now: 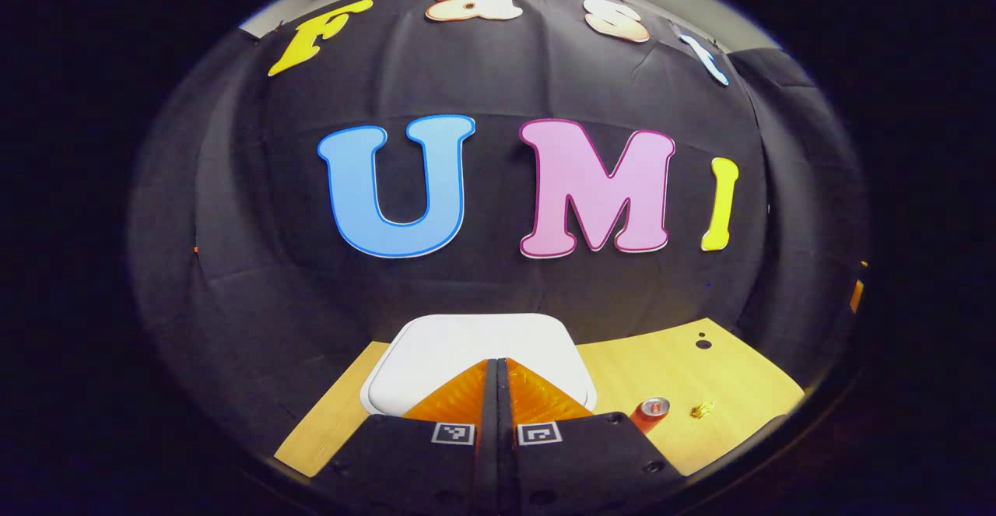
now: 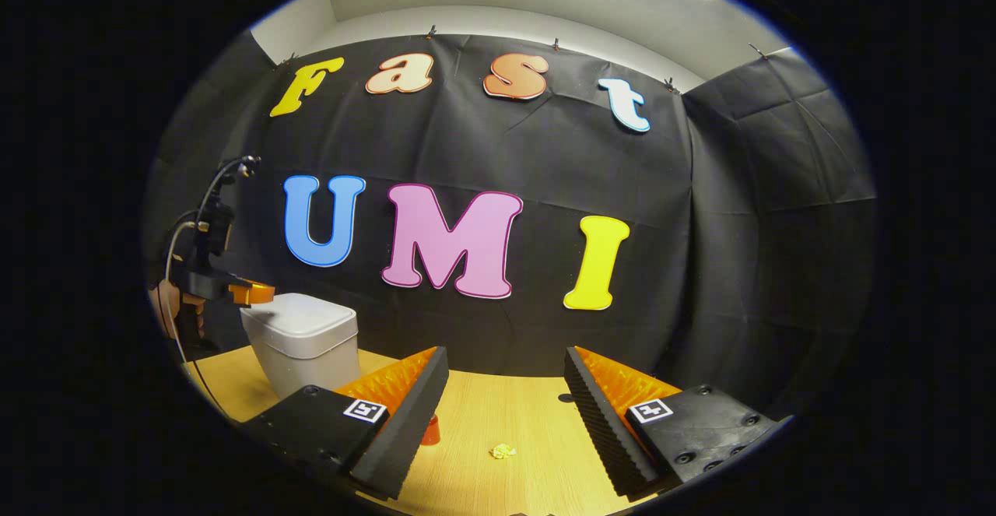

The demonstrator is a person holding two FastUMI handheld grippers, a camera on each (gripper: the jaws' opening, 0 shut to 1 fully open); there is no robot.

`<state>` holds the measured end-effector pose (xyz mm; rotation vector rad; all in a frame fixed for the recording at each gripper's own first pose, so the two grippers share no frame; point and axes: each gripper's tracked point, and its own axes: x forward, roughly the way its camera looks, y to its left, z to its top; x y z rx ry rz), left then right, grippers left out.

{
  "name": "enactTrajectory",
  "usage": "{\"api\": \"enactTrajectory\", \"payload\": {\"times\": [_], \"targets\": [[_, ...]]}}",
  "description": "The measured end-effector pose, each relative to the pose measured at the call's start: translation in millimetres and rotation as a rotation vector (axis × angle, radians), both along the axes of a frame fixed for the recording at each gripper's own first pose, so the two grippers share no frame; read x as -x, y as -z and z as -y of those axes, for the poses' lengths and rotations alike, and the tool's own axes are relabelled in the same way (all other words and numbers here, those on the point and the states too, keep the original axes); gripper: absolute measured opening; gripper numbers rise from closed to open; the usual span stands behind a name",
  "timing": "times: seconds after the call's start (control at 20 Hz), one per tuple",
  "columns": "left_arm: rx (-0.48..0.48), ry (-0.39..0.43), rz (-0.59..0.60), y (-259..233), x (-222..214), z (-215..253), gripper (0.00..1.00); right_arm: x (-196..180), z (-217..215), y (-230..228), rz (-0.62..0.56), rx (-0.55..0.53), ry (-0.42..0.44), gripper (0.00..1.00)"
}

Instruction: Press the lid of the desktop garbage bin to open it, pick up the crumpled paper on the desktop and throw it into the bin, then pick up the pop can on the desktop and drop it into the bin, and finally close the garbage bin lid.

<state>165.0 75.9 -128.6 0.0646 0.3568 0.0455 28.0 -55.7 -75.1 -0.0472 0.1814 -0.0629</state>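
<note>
In the left gripper view the left claw [image 1: 497, 376] has its two fingers pressed flat together with nothing between them, and their tips sit over the near part of the white lid [image 1: 475, 345] of the garbage bin [image 1: 389, 399], which lies directly ahead of and under the claw; whether the tips touch the lid cannot be told from here. To the right of this claw, on the wooden bench [image 1: 731, 380], the pop can [image 1: 650, 412] lies close by the claw's body, and the small yellow crumpled paper [image 1: 703, 408] lies just beyond the can, farther right. In the right gripper view the right claw [image 2: 506, 391] is spread wide with nothing held, hanging above the bench [image 2: 498, 407]. Between its fingers and a little ahead lies the crumpled paper [image 2: 503, 451], nearer the middle of the gap; the pop can [image 2: 430, 430] stands partly hidden behind the left finger. Farther off to the left of this claw stands the garbage bin [image 2: 305, 345], lid [image 2: 299, 315] down, with the left claw [image 2: 253, 293], held by a hand [image 2: 173, 310], reaching over the lid's near edge from the left.
</note>
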Motion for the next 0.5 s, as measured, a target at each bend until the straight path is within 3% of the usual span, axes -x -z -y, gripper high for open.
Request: {"api": "enactTrajectory", "payload": {"times": [0.35, 0.5], "targets": [[0.053, 0.025, -0.097, 34, -8, -3, 0.06, -3, -4, -3, 0.009, -0.031, -0.010, 0.97], [0.018, 0.059, -0.082, 34, -5, -3, 0.06, -5, -5, 1, 0.004, -0.044, -0.006, 0.96]]}}
